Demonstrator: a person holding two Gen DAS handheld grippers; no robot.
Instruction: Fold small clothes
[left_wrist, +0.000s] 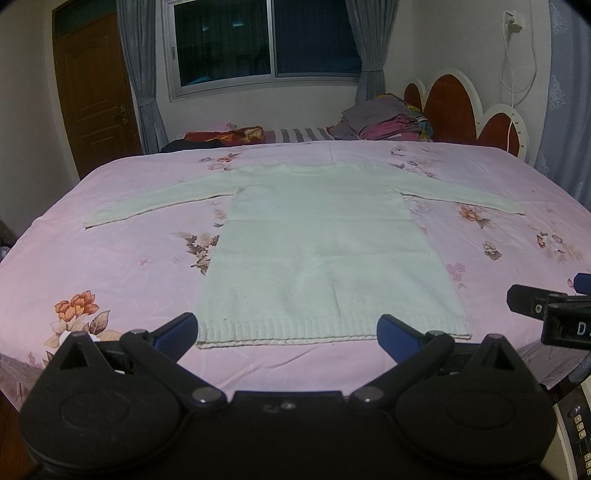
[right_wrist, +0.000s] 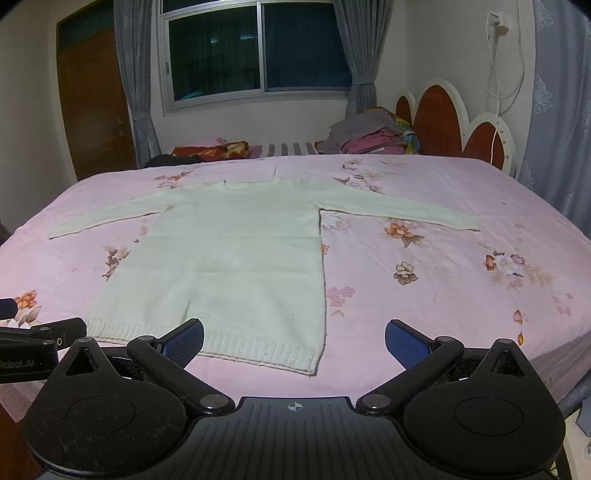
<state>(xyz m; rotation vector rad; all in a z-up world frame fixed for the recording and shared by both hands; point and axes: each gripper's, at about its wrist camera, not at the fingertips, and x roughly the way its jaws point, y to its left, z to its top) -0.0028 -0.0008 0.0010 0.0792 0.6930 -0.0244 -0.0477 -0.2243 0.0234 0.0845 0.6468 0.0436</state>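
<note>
Left wrist view: a white sweater (left_wrist: 325, 251) lies flat on the pink floral bedsheet (left_wrist: 122, 266), sleeves spread, unfolded.

Its ribbed hem sits just ahead of the left gripper (left_wrist: 286, 334); both this and the right gripper (right_wrist: 294, 341) are spread wide, holding nothing. Folding appears not yet begun; the next move likely calls for pinching a sleeve or hem corner.

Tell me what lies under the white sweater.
The white sweater lies flat on the pink floral bedsheet, which shows all around it. Anything else beneath is covered and cannot be seen.
</note>
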